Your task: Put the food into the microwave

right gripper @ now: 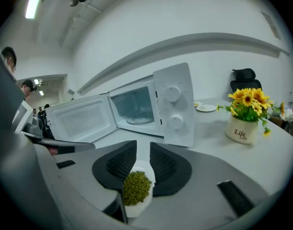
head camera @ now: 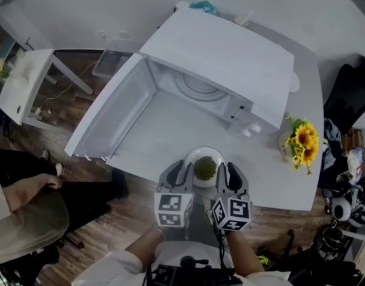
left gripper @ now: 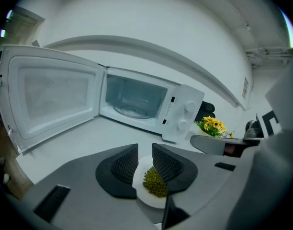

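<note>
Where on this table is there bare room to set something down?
Bare tabletop lies between the plate and the microwave mouth, bordered left by the open door. Crowded at the near edge: left hand-held gripper and right hand-held gripper flank the plate.

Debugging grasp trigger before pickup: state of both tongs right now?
Left tongs: open, nothing gripped; plate shows through the gap.
Right tongs: open, nothing gripped.

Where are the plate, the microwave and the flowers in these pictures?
plate (head camera: 201,153): head view, on its bare white far rim.
microwave (head camera: 230,58): head view, on its flat top.
flowers (head camera: 306,137): head view, on a yellow bloom.
</note>
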The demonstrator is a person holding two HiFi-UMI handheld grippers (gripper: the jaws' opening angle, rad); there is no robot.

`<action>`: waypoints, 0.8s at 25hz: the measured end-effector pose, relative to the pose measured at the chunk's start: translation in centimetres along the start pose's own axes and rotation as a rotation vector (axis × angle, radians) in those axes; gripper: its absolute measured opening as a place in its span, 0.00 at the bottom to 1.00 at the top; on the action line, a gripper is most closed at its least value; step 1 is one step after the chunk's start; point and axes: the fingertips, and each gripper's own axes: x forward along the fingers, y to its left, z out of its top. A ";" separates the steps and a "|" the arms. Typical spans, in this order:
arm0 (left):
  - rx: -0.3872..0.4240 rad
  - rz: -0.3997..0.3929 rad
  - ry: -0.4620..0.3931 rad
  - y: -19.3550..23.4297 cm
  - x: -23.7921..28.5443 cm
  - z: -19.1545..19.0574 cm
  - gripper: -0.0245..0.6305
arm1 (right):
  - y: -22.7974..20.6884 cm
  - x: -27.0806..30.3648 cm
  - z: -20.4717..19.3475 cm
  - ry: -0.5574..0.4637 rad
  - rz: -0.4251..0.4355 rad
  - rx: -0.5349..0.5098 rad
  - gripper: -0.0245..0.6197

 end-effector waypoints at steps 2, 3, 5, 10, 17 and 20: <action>-0.003 0.002 0.033 0.1 0.5 -1.4 0.17 | -0.7 0.1 -1.4 0.029 -0.022 0.007 0.21; -0.005 0.003 0.048 0.1 0.8 -2.1 0.17 | -0.9 0.1 -2.1 0.044 -0.031 0.011 0.21; -0.010 0.009 0.076 0.4 1.4 -3.3 0.17 | -1.4 0.2 -3.4 0.069 -0.048 0.021 0.21; -0.040 0.034 0.144 1.8 2.9 -5.8 0.17 | -2.6 0.7 -6.4 0.129 -0.097 0.046 0.21; -0.042 0.040 0.192 2.4 4.5 -7.3 0.17 | -3.9 1.7 -9.1 0.200 -0.137 0.078 0.21; -0.049 0.044 0.214 2.4 4.7 -8.2 0.17 | -4.1 1.9 -9.7 0.215 -0.146 0.081 0.21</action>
